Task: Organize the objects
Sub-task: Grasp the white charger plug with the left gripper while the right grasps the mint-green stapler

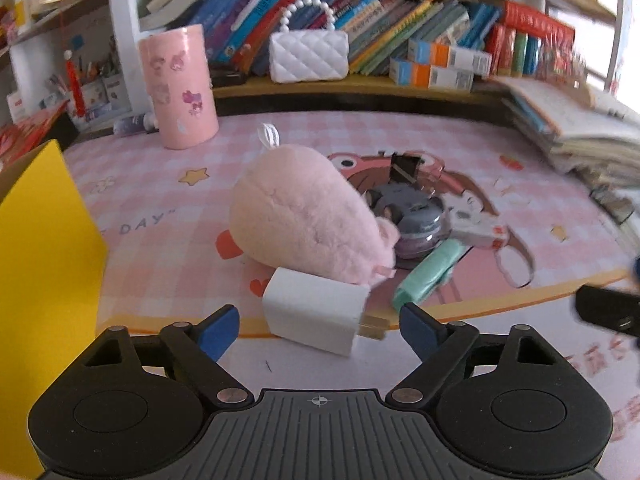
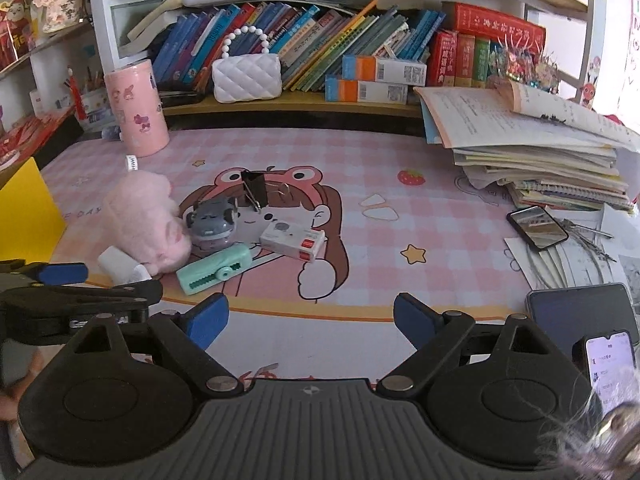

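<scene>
L wrist view: left gripper (image 1: 318, 330) spread wide, empty, lined up on charger (image 1: 316, 318) at 6 o'clock below plush (image 1: 308, 218), prob next pick; R wrist view: right gripper (image 2: 310, 322) likewise gaping, empty, stapler (image 2: 214, 270) at 10 o'clock.
</scene>
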A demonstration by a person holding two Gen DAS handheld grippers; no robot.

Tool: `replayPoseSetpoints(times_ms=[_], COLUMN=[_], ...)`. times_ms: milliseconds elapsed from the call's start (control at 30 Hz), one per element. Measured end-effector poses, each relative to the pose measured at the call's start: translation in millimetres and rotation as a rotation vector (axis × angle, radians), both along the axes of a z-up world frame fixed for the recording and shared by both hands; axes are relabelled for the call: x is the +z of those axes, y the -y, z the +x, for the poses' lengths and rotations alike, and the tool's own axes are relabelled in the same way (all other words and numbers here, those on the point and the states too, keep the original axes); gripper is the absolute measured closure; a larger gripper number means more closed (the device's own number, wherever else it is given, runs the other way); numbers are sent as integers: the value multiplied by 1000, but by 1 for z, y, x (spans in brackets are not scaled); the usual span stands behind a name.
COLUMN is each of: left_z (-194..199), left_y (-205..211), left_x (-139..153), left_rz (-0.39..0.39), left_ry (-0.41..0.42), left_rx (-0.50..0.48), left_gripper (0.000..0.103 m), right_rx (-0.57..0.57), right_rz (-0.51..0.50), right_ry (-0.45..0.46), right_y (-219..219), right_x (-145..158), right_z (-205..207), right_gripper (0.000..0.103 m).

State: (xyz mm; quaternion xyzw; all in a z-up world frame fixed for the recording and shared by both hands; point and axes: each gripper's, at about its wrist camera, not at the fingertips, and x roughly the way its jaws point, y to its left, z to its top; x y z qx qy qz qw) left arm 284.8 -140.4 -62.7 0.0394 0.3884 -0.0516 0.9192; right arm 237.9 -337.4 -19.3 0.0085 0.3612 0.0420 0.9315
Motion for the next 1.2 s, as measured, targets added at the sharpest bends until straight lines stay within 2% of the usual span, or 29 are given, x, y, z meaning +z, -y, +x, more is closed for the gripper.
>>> replayPoseSetpoints(times_ms=[133, 167, 267, 400, 600, 733, 900, 967, 1033, 1200], left_z=[9, 9, 9, -1, -35, -63, -87, -93, -98, -109], left_y=[5, 6, 7, -7, -35, -49, -64, -68, -72, -78], left_x=[-9, -10, -10, 0, 18, 29, 37, 38, 38, 42], left_rz=[30, 33, 33, -33, -143, -170, -189, -192, -196, -205], left_ry=[-21, -22, -13, -16, -50, -56, -64, -63, -64, -49], left_rx=[-43, -51, -49, 2, 73, 97, 141, 157, 170, 177], left_gripper=[35, 36, 37, 37, 37, 37, 37, 37, 37, 37], right_rx=[26, 39, 83, 141, 278, 372, 468, 478, 464, 397], right_rz=[-14, -18, -33, -44, -58, -52, -90, -93, -88, -34], right_ry=[-13, -15, -15, -10, 6, 37, 25, 11, -5, -6], right_y=[2, 1, -2, -12, -36, -52, -70, -71, -71, -63], right_x=[-3, -3, -5, -9, -26, -36, -47, -51, -55, -53], right_z=[5, 6, 10, 18, 39, 57, 75, 80, 84, 76], right_gripper=[13, 13, 13, 13, 13, 20, 25, 28, 36, 36])
